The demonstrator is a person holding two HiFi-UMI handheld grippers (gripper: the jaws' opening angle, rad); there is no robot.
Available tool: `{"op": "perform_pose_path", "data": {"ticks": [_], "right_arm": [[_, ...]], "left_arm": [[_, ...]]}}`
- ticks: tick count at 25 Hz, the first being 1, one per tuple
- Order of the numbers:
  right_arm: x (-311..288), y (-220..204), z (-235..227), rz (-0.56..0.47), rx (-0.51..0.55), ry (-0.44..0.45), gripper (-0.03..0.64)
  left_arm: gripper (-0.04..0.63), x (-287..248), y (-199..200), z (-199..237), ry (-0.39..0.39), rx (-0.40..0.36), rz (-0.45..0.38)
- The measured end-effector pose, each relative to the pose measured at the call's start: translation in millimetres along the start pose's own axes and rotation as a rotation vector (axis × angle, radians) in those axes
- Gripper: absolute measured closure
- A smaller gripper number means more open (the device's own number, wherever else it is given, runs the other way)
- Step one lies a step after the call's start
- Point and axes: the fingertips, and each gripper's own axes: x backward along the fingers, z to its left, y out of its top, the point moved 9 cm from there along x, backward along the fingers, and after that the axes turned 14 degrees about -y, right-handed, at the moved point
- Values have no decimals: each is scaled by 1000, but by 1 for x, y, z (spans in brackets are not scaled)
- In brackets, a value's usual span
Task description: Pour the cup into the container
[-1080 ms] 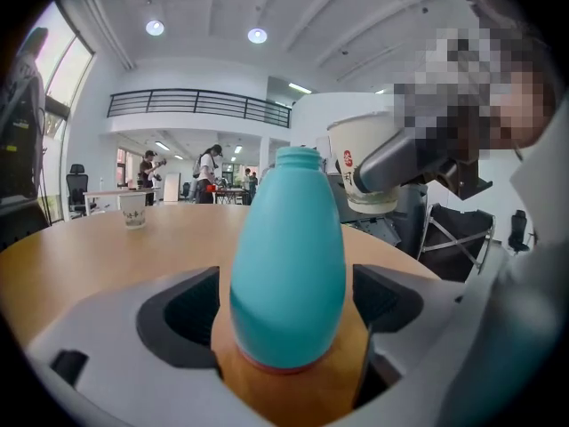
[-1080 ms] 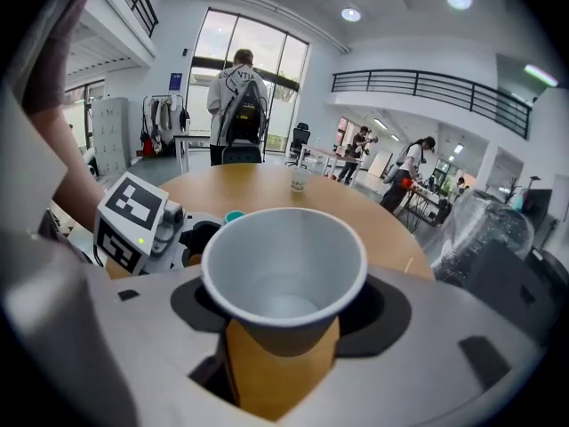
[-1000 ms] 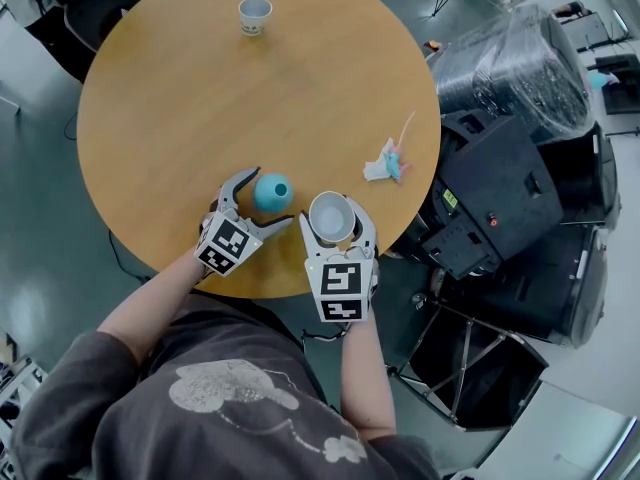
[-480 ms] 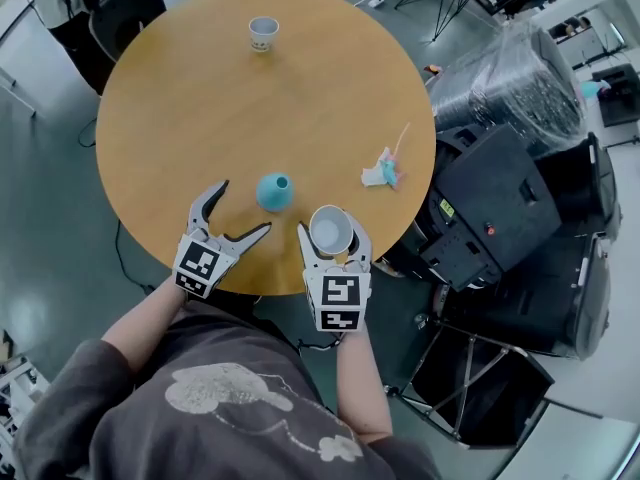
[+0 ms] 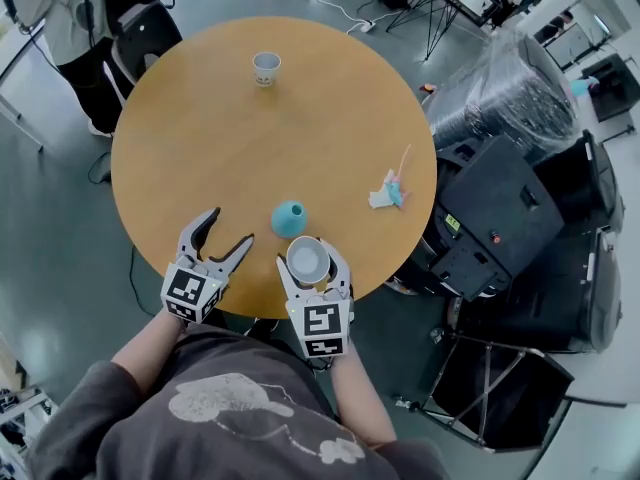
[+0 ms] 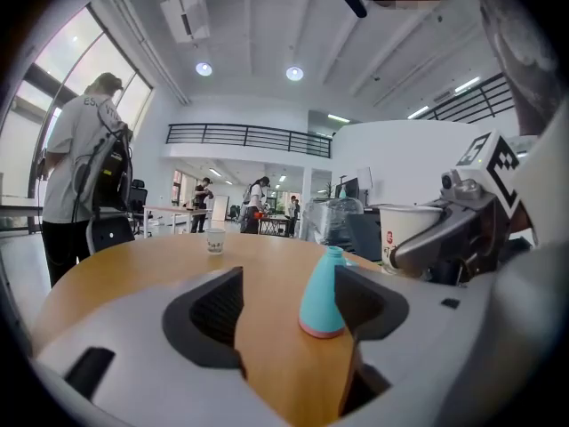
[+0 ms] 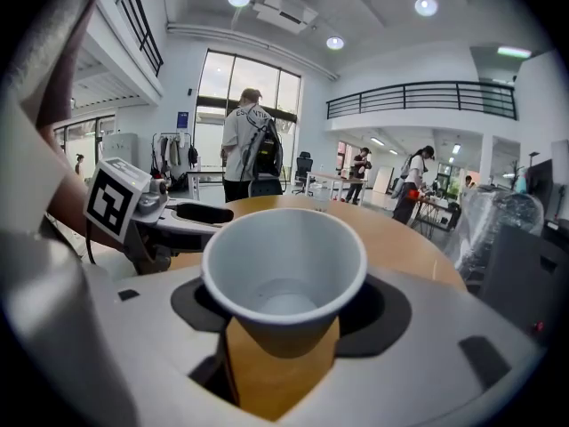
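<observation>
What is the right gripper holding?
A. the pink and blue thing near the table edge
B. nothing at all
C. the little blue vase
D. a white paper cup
D: the right gripper has its jaws pressed on both sides of the white paper cup, while the little blue vase stands by itself on the table.
</observation>
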Motion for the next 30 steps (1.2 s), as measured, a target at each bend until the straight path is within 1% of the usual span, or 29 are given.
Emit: {"op": "perform_pose_path", "data": {"ticks": [1, 4, 6, 9, 11, 15, 17, 19, 23, 25, 30], "right_arm": [[-3, 5, 7, -9, -5, -5, 328], [-16, 22, 28, -23, -44, -22, 328], [-28, 31, 44, -25, -72, -31, 328], [-48, 44, 68, -30, -91, -46, 328], [-61, 50, 81, -29, -125, -54, 328], [-86, 52, 102, -22, -198, -86, 328], [-100, 48, 109, -10, -226, -108, 328], [-114, 43, 115, -1, -239, -137, 328], [-141, 38, 124, -12, -218, -204, 328], [-153, 35, 132, -10, -222, -229, 328], [-192, 24, 141, 45, -235, -282, 328]], "left_arm": [[287, 3, 1, 7, -6, 1, 2], [333, 11, 6, 33, -45, -7, 15], [376, 19, 11, 55, -61, -11, 13], [455, 34, 17, 95, -38, 4, 1], [496, 42, 20, 118, -25, 10, 3], [582, 52, 20, 152, -45, 17, 19], [588, 54, 19, 162, -65, 4, 32], [588, 51, 16, 170, -86, -35, 58], [588, 41, 9, 186, -119, -88, 97], [588, 38, 4, 193, -144, -96, 110], [588, 18, -12, 208, -233, -96, 152]]}}
